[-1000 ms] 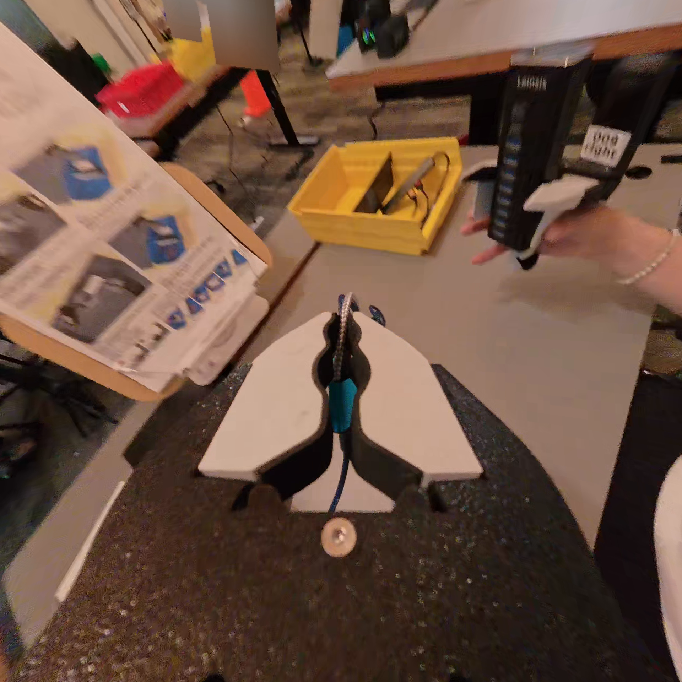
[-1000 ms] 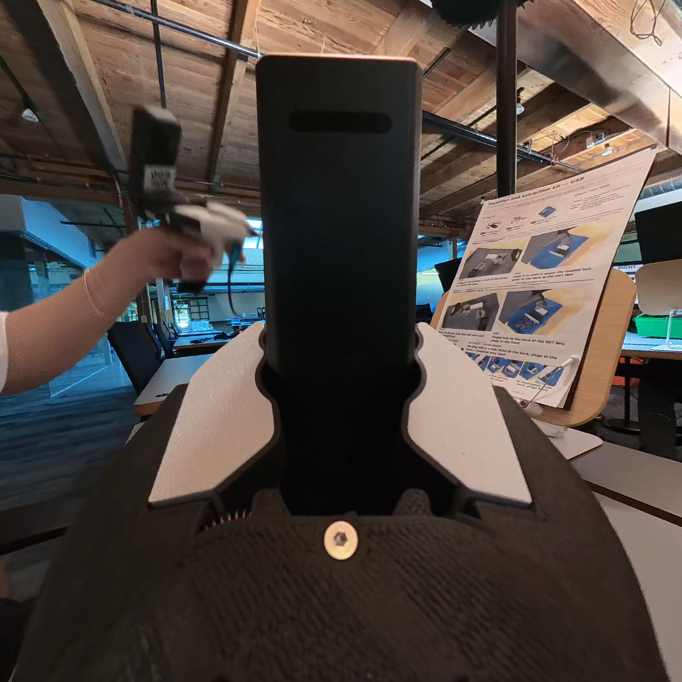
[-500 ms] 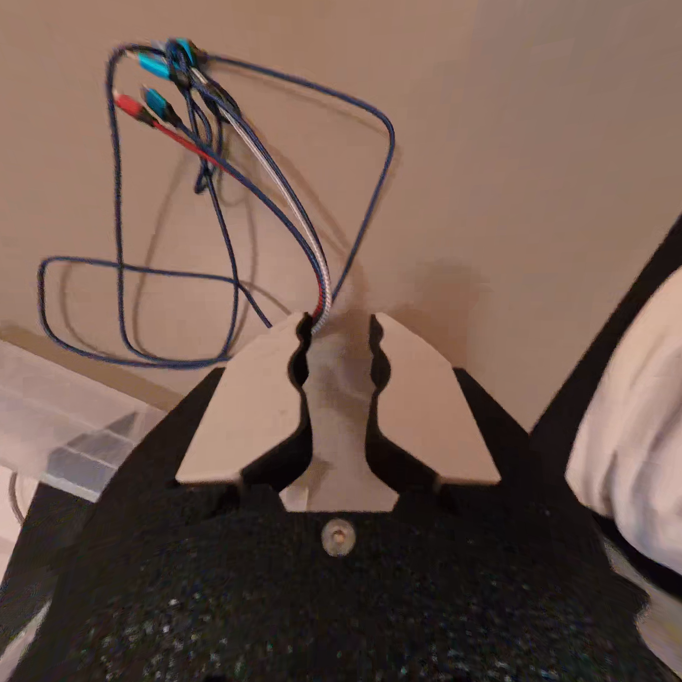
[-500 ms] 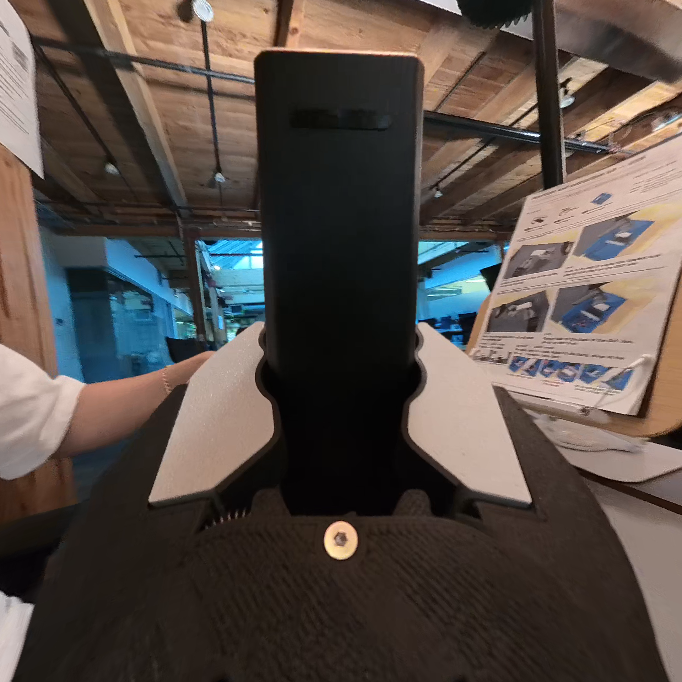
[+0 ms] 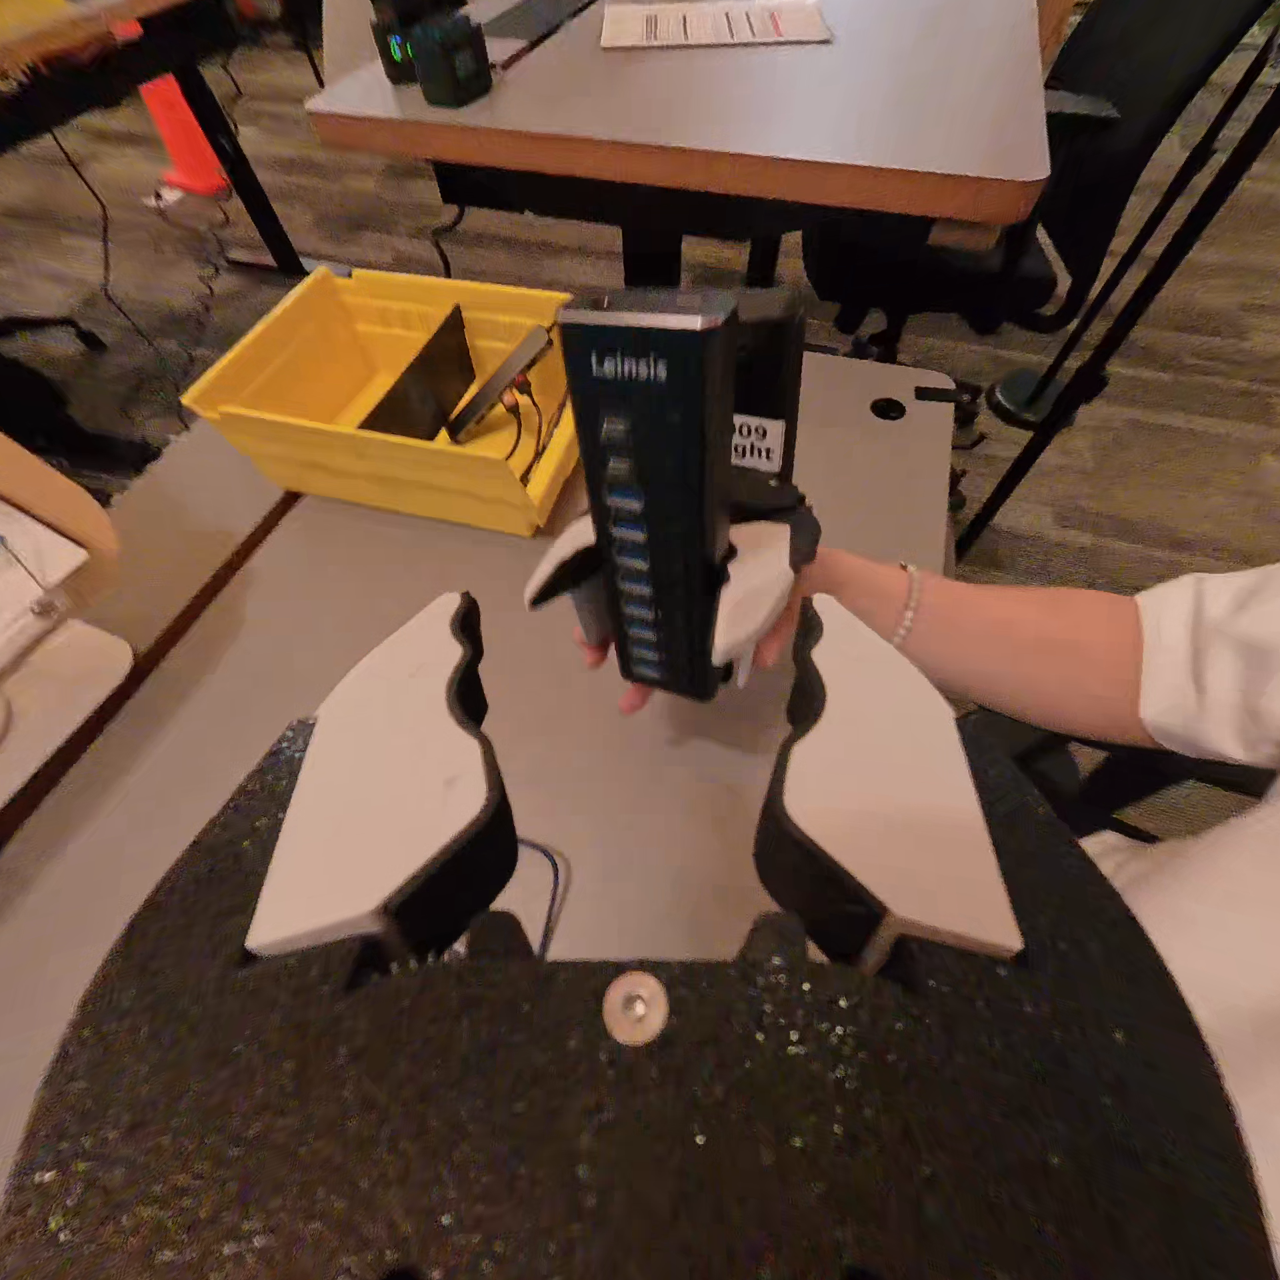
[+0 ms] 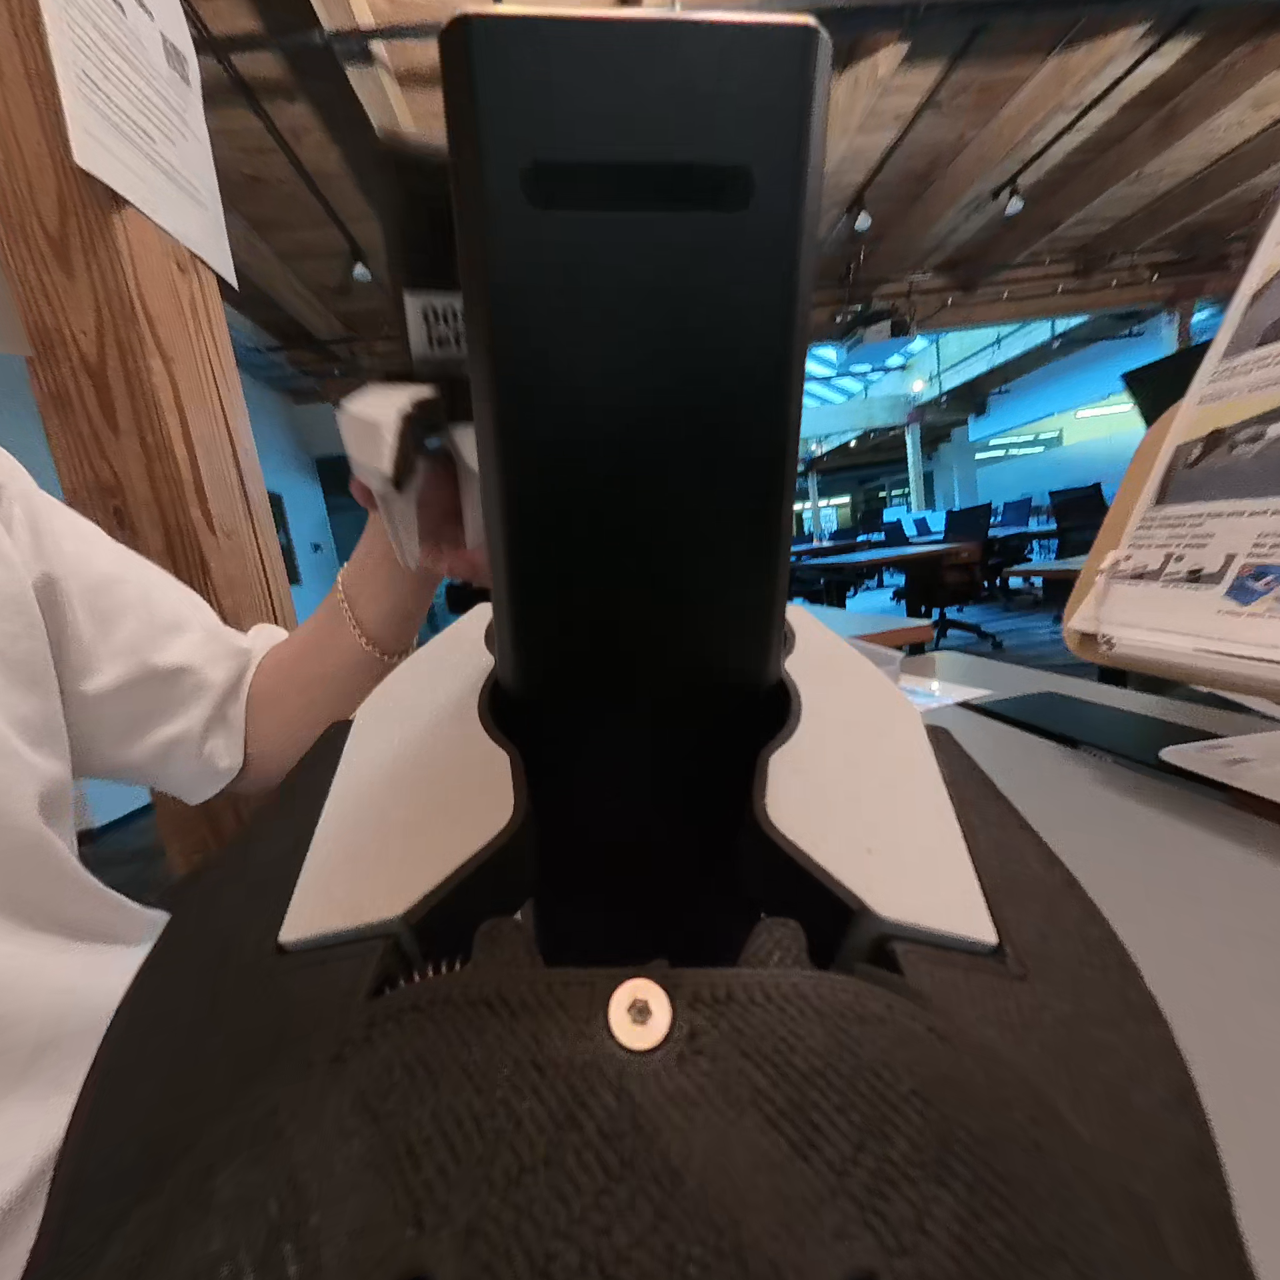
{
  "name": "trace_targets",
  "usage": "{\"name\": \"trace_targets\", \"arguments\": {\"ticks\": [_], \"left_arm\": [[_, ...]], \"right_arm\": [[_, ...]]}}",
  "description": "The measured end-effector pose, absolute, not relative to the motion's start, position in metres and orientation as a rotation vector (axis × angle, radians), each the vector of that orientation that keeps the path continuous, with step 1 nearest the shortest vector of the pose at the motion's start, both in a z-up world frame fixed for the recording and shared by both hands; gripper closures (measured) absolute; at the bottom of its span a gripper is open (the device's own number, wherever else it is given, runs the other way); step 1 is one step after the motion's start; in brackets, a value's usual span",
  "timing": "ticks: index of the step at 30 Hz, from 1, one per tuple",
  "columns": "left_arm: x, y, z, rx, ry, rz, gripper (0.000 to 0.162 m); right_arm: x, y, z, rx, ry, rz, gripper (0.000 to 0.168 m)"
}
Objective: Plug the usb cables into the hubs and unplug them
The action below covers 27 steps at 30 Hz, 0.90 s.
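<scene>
My left gripper (image 5: 634, 609) is wide open and empty above the grey table (image 5: 312, 658), facing the hub. A tall black USB hub (image 5: 651, 499) with a column of blue ports stands upright just beyond its fingertips. My right gripper (image 5: 658, 596), held by a hand, is shut on the hub's lower half. In the right wrist view the right gripper (image 6: 641, 623) clamps the hub's plain black back (image 6: 637, 415), and the left gripper (image 6: 422, 457) shows beyond it on the left. A loop of blue cable (image 5: 550, 893) lies on the table between the left fingers' bases.
A yellow bin (image 5: 277, 388) at the table's far left holds a slim grey hub (image 5: 495, 388), a black divider and thin cables. An instruction board (image 6: 1191, 519) stands on the right of the right wrist view, a wooden post (image 6: 138, 415) on its left. Another table (image 5: 692, 125) stands behind. Left tips to right tips: about 5 cm.
My left gripper let go of the blue cable, swung down over the cable bundle on the table, then rose and opened wide facing the hub. The right gripper still holds the hub.
</scene>
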State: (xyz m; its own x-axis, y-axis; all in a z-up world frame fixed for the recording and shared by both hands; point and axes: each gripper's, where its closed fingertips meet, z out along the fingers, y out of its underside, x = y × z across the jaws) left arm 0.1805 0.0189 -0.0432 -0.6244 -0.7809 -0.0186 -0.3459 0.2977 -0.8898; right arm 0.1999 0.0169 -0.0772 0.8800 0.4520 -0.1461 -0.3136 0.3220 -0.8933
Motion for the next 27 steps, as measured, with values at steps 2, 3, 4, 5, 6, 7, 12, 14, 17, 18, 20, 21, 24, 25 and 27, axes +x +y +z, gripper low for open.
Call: {"name": "trace_targets", "arguments": {"ticks": [2,3,4,5,6,7,12,14,17,18,20,21,24,25,27], "left_arm": [[0.201,0.003,-0.04,-0.913,2.085,-1.242,0.072],[0.212,-0.002,-0.042,-0.893,2.078,-1.224,0.072],[0.22,-0.007,-0.048,-0.896,2.09,-1.216,0.072],[0.226,-0.011,-0.057,-0.91,2.121,-1.211,0.075],[0.228,-0.018,-0.064,-0.902,2.164,-1.238,0.082],[0.226,-0.026,-0.068,-0.877,2.192,-1.304,0.095],[0.231,-0.031,-0.084,-0.85,2.277,-1.259,0.097],[0.231,-0.032,-0.085,-0.859,2.3,-1.257,0.097],[0.232,-0.032,-0.083,-0.867,2.325,-1.22,0.098],[0.233,-0.034,-0.082,-0.872,2.33,-1.212,0.098],[0.233,-0.037,-0.079,-0.881,2.329,-1.21,0.098],[0.233,-0.039,-0.078,-0.874,2.33,-1.215,0.098],[0.233,-0.039,-0.074,-0.872,2.316,-1.224,0.098],[0.233,-0.039,-0.072,-0.872,2.304,-1.243,0.099],[0.233,-0.04,-0.069,-0.86,2.272,-1.3,0.099]], "right_arm": [[0.189,0.026,-0.084,-1.186,-0.17,0.508,0.096],[0.184,0.03,-0.087,-1.209,-0.187,0.495,0.096],[0.179,0.033,-0.089,-1.228,-0.208,0.484,0.096],[0.174,0.035,-0.091,-1.247,-0.232,0.475,0.096],[0.171,0.038,-0.093,-1.271,-0.246,0.462,0.096],[0.171,0.041,-0.097,-1.3,-0.237,0.454,0.096],[0.176,0.048,-0.112,-1.353,-0.227,0.415,0.096],[0.177,0.047,-0.112,-1.361,-0.215,0.415,0.095],[0.176,0.05,-0.113,-1.396,-0.221,0.355,0.086],[0.174,0.051,-0.114,-1.42,-0.227,0.347,0.085],[0.172,0.053,-0.113,-1.436,-0.241,0.316,0.085],[0.173,0.053,-0.111,-1.428,-0.237,0.298,0.092],[0.172,0.051,-0.107,-1.403,-0.242,0.327,0.091],[0.172,0.05,-0.107,-1.402,-0.243,0.333,0.092],[0.172,0.05,-0.105,-1.386,-0.237,0.344,0.093]]}}
